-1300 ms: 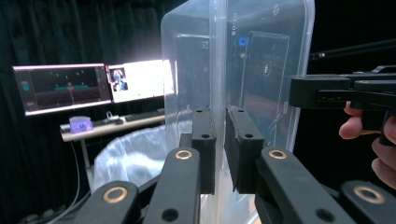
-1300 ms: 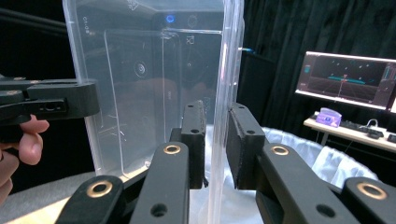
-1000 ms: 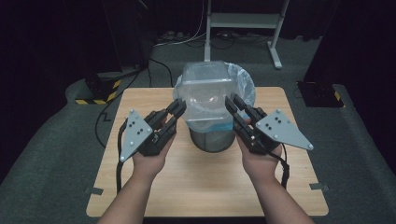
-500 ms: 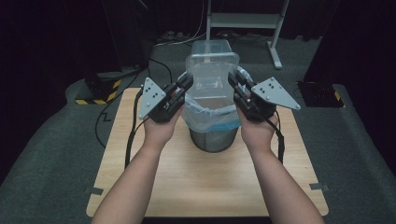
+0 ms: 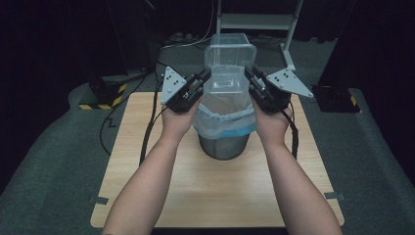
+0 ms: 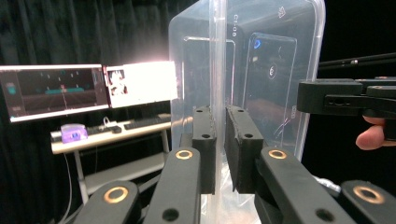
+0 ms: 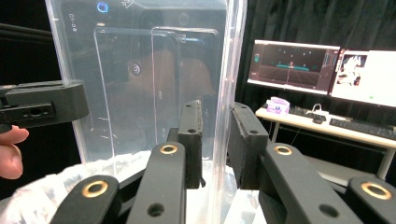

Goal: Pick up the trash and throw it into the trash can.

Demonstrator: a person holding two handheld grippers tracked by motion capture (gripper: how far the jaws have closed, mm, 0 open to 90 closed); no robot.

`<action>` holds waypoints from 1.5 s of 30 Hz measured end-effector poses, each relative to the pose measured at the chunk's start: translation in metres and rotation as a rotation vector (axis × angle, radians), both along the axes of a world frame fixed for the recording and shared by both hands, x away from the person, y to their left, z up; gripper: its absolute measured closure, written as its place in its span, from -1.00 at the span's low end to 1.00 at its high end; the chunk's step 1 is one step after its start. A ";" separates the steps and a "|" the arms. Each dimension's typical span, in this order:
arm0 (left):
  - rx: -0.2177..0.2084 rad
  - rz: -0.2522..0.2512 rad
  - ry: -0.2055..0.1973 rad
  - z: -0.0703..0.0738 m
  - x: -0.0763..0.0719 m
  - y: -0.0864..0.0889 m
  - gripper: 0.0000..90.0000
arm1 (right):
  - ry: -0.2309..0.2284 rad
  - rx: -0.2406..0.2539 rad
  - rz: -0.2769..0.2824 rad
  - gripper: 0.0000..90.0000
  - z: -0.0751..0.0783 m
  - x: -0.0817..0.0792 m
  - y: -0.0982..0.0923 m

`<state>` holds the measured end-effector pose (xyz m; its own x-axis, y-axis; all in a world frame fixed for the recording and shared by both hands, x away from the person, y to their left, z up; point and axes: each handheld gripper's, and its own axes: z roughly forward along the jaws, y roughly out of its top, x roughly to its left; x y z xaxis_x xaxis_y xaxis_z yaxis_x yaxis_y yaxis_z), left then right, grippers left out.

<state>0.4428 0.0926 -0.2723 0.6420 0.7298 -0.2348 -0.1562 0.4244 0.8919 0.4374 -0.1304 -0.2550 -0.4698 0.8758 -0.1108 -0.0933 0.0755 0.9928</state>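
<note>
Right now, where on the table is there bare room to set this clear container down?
The near half of the table, in front of the lined bin, is bare between the forearms. Strips left and right of the bin are narrower. The clear container hangs over the crowded centre.

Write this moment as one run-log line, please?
left gripper: shut on clear container rim | right gripper: shut on opposite rim | container: held above lined bin
</note>
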 end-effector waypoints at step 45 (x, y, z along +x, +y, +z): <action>0.164 0.129 0.359 -0.140 -0.098 0.081 -0.19 | 0.225 -0.121 0.042 -0.13 -0.124 -0.071 -0.047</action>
